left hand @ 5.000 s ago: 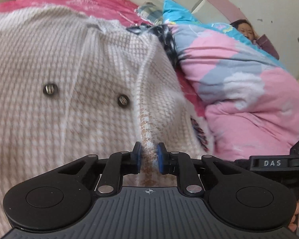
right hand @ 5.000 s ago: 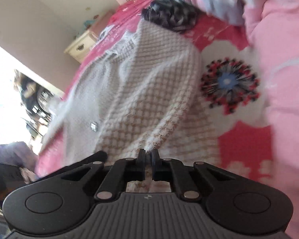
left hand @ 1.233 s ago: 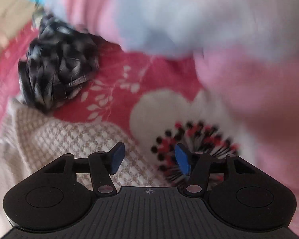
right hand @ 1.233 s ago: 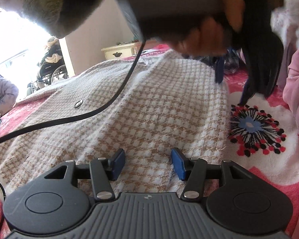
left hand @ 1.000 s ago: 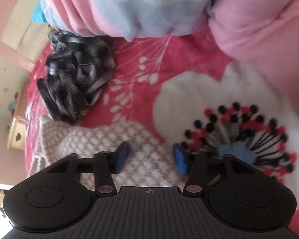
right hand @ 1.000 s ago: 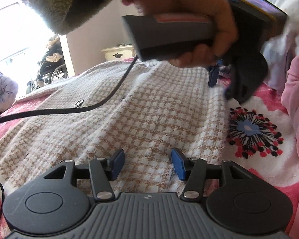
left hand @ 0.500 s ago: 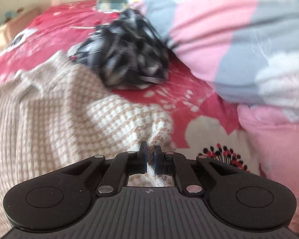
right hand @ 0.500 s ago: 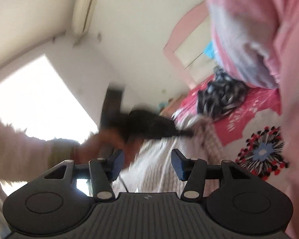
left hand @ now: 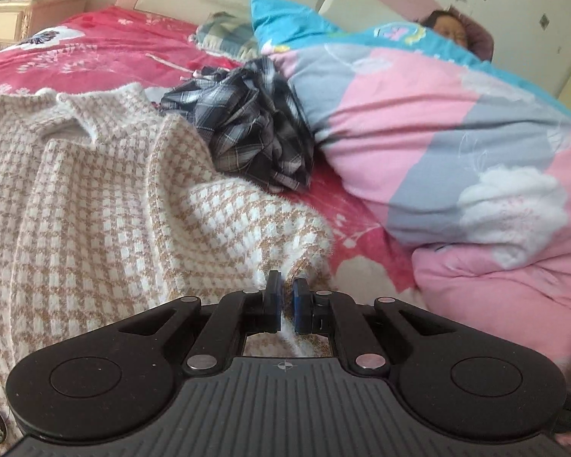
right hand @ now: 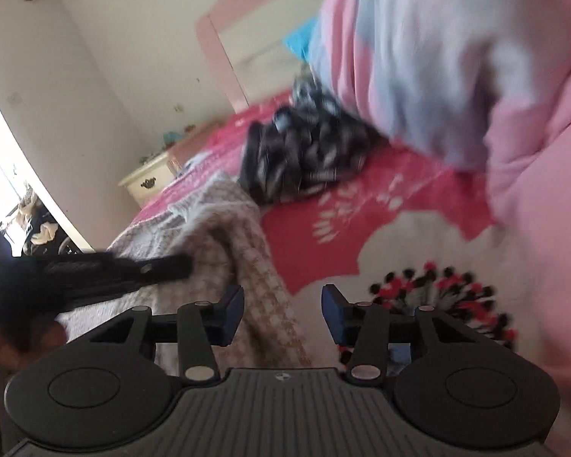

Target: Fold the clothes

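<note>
left wrist view shows the left tool [left hand: 284, 301] clamped on the edge of the houndstooth sweater [left hand: 95, 205], blue pads pinching a fuzzy fold of knit; a second ago those pads stood apart over the corner, so the grab has just been made and this side looks ready to be drawn over for a fold. the right tool [right hand: 283, 313] has swung off the sweater's middle toward its edge, and its jaws are closing with nothing pressed between them; the sweater's rim [right hand: 247, 266] lies just beside the left pad over the red flowered bedspread [right hand: 323, 236]. the view is blurred with motion. the left tool's dark body [right hand: 95, 270] crosses the right wrist view at left.

the sweater lies spread on the bed, collar away from the camera. it is a thick, soft beige-and-white knit, lofty at the edges, puckering where it is pinched. a crumpled dark plaid garment [left hand: 247, 129] sits beyond it, against a puffy pink and grey quilt [left hand: 437, 152]. a person lies under that quilt at far right.
</note>
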`<state>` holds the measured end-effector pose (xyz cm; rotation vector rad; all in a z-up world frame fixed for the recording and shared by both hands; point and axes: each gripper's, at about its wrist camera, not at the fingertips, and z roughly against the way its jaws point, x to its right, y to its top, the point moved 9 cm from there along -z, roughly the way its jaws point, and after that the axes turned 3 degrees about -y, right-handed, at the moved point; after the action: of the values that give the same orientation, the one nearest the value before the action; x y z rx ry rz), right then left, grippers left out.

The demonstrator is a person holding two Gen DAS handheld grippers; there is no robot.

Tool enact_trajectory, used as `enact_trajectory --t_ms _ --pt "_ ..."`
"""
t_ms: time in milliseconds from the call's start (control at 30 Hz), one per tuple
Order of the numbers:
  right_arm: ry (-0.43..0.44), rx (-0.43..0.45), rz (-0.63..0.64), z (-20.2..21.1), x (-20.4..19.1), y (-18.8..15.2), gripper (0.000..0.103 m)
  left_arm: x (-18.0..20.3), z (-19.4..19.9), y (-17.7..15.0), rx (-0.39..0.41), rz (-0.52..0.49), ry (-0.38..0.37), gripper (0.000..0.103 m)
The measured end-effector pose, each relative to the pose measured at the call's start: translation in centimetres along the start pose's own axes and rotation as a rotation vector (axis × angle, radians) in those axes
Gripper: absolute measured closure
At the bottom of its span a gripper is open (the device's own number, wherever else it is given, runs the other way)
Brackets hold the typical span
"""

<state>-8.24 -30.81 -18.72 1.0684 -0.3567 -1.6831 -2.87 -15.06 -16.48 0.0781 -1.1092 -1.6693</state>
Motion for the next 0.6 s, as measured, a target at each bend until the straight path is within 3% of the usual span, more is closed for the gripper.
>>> enact_trajectory --t_ms 200,333,467,600 --pt "0.038 -0.047 0.091 -3.4 -2.3 1.5 0.057 -0.4 0.7 -0.3 0.021 0.002 -0.021 0.099" --pt "0.001 -0.146 0.191 -6.6 -2.9 1.9 0.092 -0.5 1.1 -0.5 0.045 0.009 -0.026 0.099" --pt "-0.027 -0.171 0.274 -5.7 -2.8 4.5 0.095 -0.2 1.5 -0.4 0.074 -0.004 -0.038 0.100" --pt "-0.053 -0.260 0.240 -7.9 0.3 4.2 0.095 0.4 0.7 0.1 0.090 -0.032 -0.058 0.100"
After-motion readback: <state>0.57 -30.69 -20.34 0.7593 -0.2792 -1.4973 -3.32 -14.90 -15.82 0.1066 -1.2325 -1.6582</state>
